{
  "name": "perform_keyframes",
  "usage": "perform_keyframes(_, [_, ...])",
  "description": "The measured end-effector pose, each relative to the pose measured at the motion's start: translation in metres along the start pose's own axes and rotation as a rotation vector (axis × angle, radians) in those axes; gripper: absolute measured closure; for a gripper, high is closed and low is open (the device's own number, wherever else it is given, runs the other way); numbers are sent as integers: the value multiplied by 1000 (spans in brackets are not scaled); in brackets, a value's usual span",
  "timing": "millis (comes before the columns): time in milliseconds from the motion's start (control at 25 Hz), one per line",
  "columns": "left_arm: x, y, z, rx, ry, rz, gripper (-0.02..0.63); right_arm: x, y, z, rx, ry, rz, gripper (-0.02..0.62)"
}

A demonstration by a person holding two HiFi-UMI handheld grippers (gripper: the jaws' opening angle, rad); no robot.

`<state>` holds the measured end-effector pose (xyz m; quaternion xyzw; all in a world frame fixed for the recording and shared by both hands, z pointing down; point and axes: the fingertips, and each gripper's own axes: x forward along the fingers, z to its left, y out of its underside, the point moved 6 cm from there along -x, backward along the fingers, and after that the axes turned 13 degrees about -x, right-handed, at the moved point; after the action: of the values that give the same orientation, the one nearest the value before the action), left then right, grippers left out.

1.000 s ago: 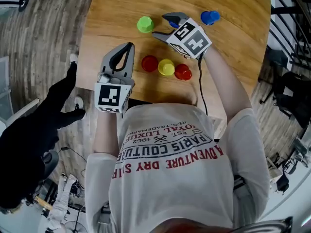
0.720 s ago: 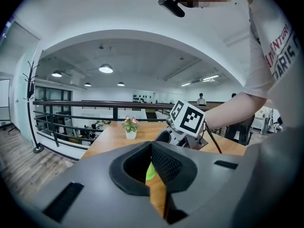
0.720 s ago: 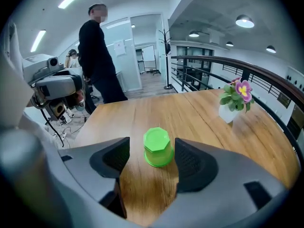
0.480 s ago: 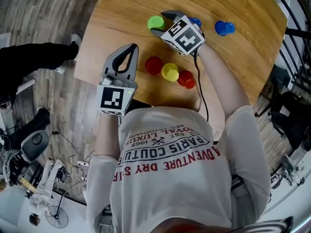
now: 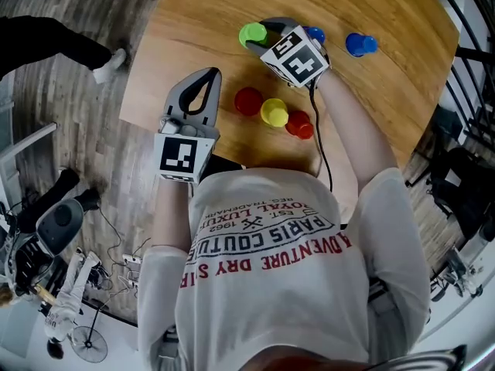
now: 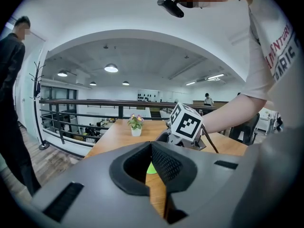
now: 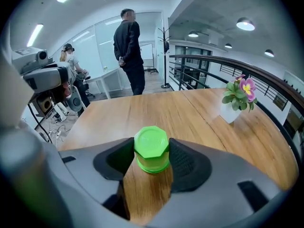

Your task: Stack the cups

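Observation:
An upturned green cup (image 5: 251, 33) (image 7: 152, 148) stands at the far side of the round wooden table (image 5: 193, 22). My right gripper (image 5: 261, 34) (image 7: 152, 161) has its jaws either side of it, closing, and the pads meet the cup's sides. Nearer me a red cup (image 5: 248, 100), a yellow cup (image 5: 274, 113) and another red cup (image 5: 298, 124) sit in a row. Two blue cups (image 5: 313, 34) (image 5: 360, 44) stand to the right. My left gripper (image 5: 203, 82) (image 6: 151, 144) hovers over the table's near left edge, shut and empty.
A small potted flower (image 7: 237, 99) stands on a neighbouring table by a railing. A person in dark clothes (image 7: 128, 51) stands beyond the table, and a leg (image 5: 54, 45) shows on the floor at left. Cables and equipment (image 5: 54, 238) lie lower left.
My right gripper has moved left to the green cup and its jaws have drawn in round it. The left gripper has stayed put. The dark-clothed person has stepped away from the table.

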<state>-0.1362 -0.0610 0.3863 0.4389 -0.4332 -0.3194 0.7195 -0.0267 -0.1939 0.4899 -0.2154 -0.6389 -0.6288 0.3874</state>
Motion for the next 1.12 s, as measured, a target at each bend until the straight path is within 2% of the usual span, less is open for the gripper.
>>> perform_keyframes(280, [1, -24, 14, 9, 67, -21, 591, -26, -19, -3, 49, 44, -1, 353])
perform_keyframes(480, [4, -25, -9, 53, 138, -27, 591, -63, 4, 6, 102, 114, -23, 353])
perform_keyframes(840, [-3, -30, -30, 110, 277, -36, 591, -117, 10, 43, 166, 231, -34, 353])
perform_keyframes(1120, [-14, -28, -37, 137, 365, -29, 591, -138, 10, 86, 249, 267, -37, 353])
